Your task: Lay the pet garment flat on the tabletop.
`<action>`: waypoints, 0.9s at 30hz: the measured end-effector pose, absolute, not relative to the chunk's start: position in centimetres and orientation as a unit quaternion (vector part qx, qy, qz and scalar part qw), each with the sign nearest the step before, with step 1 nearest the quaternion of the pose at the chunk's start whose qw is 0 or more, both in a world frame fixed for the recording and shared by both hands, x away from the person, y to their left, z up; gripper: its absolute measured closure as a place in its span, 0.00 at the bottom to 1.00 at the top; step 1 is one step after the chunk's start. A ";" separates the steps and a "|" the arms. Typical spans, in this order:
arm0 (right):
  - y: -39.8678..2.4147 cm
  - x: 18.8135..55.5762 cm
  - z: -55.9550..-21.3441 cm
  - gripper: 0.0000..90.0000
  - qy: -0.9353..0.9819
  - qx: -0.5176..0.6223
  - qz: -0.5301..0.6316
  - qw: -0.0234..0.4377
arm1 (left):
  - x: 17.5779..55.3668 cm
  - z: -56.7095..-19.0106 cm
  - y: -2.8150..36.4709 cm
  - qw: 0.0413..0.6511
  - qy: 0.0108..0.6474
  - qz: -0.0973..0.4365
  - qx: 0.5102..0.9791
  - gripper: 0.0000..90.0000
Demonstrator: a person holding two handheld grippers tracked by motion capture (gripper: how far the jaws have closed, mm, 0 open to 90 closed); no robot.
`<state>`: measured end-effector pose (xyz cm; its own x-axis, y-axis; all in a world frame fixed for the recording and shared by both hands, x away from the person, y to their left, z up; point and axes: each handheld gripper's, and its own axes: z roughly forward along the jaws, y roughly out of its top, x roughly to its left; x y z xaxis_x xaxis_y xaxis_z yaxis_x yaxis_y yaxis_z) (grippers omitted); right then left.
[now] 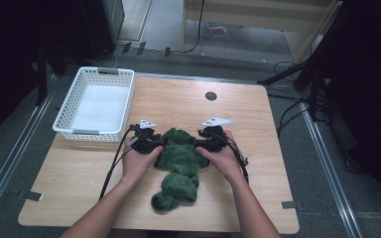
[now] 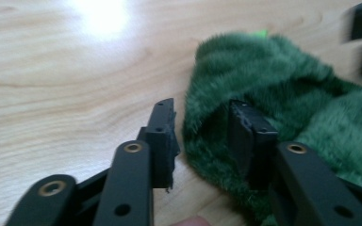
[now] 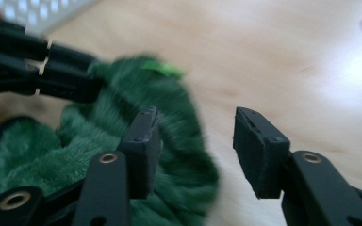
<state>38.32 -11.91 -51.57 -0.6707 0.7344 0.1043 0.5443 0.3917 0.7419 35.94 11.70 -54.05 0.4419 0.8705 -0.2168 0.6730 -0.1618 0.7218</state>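
Here, at the far left corner of the light wooden table (image 1: pixel 79 168), a white perforated plastic basket (image 1: pixel 95 103) stands with its near rim just beside the left gripper (image 1: pixel 155 144); nothing lies between the two. A black cable trails from that gripper toward the near edge, along the person's left forearm. The crumpled dark green fleece garment (image 1: pixel 179 168) lies at mid-table, running from between the two grippers down toward the near edge. The right gripper (image 1: pixel 198 142) meets the cloth's far right side. A small round dark disc (image 1: pixel 211 96) sits in the tabletop near the far edge, well apart from everything.

The table stands on grey floor with metal rails along both sides; dark stands and loose cables sit beyond the right edge.

The left gripper view shows the left gripper (image 2: pixel 202 127) with jaws apart, a fold of the fleece garment (image 2: pixel 283 99) between them and one pad against the fabric; a bright green tag (image 2: pixel 260 34) shows at the cloth's far edge. The right gripper view shows the right gripper (image 3: pixel 195 136) with jaws wide, one pad at the blurred edge of the fleece garment (image 3: pixel 122 108), the other over bare wood, nothing gripped. The basket's (image 3: pixel 37 12) mesh shows at its upper left.
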 end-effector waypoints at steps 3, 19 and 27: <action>-10.9 38.6 -53.4 0.93 0.846 0.380 0.338 0.159 | 35.7 -54.1 11.5 0.379 0.490 0.142 0.772 0.97; -16.9 37.8 -52.7 0.65 0.804 0.409 0.403 0.155 | 36.1 -53.2 11.9 0.416 0.501 0.153 0.743 0.71; -16.0 38.7 -52.6 0.62 0.808 0.434 0.377 0.127 | 38.1 -53.8 8.2 0.369 0.463 0.146 0.792 0.63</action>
